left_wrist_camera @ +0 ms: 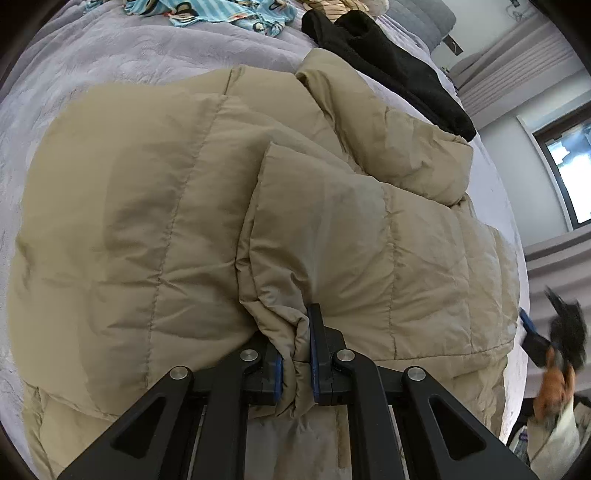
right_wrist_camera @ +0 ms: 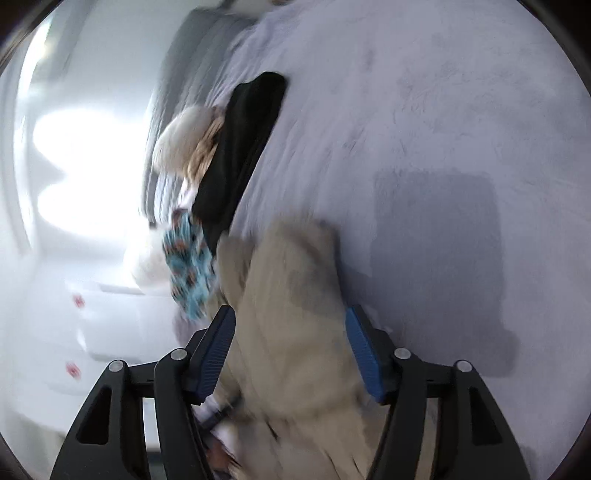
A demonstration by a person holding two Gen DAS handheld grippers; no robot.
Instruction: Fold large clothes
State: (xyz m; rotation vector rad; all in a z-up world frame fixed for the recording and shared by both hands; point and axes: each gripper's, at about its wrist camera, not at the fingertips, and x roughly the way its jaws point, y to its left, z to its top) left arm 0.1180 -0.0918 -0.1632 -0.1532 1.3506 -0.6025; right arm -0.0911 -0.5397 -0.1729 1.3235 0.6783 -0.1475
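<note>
A beige quilted puffer jacket [left_wrist_camera: 147, 206] lies spread on the lilac bed cover [left_wrist_camera: 110, 55]. One sleeve [left_wrist_camera: 351, 236] is folded across its body. My left gripper [left_wrist_camera: 295, 354] is shut on the cuff end of that sleeve, with cloth bunched between the blue pads [left_wrist_camera: 316, 350]. My right gripper [right_wrist_camera: 290, 350] is open, and the blurred beige jacket [right_wrist_camera: 291, 295] lies between its spread blue pads [right_wrist_camera: 360, 354]; I cannot tell whether they touch it. The right gripper also shows blurred at the right edge of the left wrist view [left_wrist_camera: 532, 332].
A black garment [left_wrist_camera: 388, 62] lies beyond the jacket's collar, and also shows in the right wrist view [right_wrist_camera: 240, 158]. A light-blue patterned cloth [left_wrist_camera: 207, 11] lies at the far end of the bed, also in the right wrist view [right_wrist_camera: 190, 266]. A window [left_wrist_camera: 569, 158] is on the right.
</note>
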